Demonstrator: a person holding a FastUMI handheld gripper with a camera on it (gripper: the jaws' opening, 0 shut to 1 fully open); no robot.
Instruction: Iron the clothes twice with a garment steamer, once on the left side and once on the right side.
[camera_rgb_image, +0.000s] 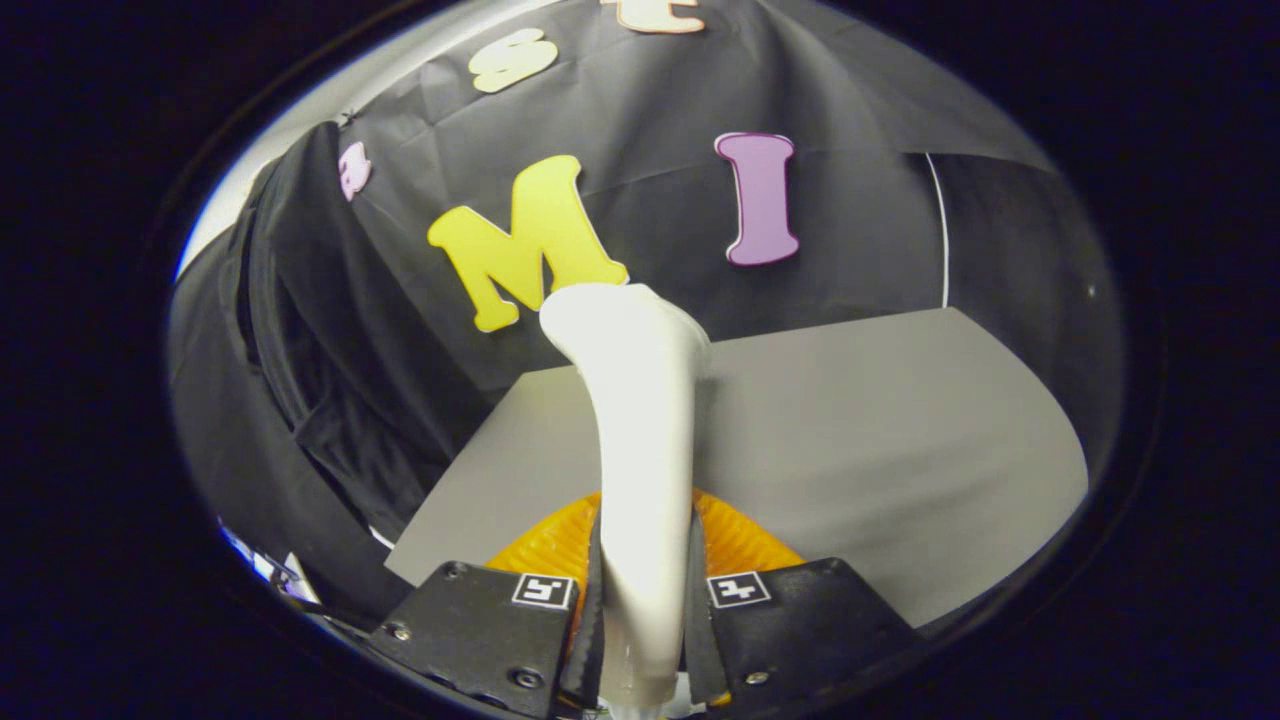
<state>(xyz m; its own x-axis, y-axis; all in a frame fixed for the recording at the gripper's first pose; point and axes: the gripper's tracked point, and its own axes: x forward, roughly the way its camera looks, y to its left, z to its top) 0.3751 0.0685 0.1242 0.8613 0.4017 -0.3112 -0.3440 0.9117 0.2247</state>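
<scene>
At about nine o'clock from my fingers hangs the dark garment (300, 400), draped against the booth wall, its folds running down beside the edge of the grey table (880, 440). Moving right, the hand-held gripper (643, 610) is clamped on the white handle of the garment steamer (640, 400); both fingers press its sides, and the handle rises toward twelve o'clock, its head tipped a little toward the garment. An orange ribbed object (740, 540) shows just behind the fingers, under the handle; I cannot tell what it is. The table carries on toward three o'clock. I judge I am holding the steamer but not yet at the cloth, so no pass is under way. Next I would swing toward nine o'clock, bring the head against the fabric, and stroke one side.
</scene>
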